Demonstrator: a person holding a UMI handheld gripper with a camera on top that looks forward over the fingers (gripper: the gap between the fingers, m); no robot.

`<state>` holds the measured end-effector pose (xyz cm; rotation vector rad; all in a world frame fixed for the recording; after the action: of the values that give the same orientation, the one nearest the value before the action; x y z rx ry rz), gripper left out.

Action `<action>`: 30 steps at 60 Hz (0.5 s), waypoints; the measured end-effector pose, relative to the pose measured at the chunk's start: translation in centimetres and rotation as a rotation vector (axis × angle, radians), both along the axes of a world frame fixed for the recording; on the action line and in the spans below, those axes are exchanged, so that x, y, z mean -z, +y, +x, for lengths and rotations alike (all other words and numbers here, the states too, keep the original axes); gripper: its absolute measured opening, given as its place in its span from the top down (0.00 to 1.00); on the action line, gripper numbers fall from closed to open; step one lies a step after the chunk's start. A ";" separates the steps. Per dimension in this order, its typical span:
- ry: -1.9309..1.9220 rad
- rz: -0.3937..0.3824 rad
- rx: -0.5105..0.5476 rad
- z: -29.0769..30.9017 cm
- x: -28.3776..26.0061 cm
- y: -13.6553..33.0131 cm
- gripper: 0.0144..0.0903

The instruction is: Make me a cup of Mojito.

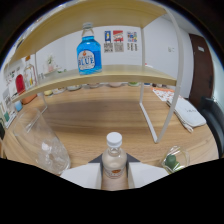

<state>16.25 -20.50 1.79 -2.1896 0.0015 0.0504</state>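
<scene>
The tongs [114, 176] pinch a small clear bottle with a white cap and an orange label [114, 159], both pale fingers pressed against its sides so that it stands upright between them. Just beside the tongs, a clear empty glass [45, 145] stands on the wooden counter [100, 117] to one side and a small clear cup holding something green [173, 160] to the other. Beyond them a white-framed wooden shelf [107, 75] carries a bottle of blue liquid labelled BLUE [89, 50].

one blue bottle [89, 50] on the shelf [115, 75], one white-capped bottle [113, 159], one clear glass [44, 142], three posters [120, 40]
</scene>
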 end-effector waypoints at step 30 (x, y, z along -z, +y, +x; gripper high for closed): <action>-0.051 0.101 0.058 -0.8 -8.4 -4.3 0.06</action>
<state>15.44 -24.79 10.16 -2.0877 0.0326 -0.0371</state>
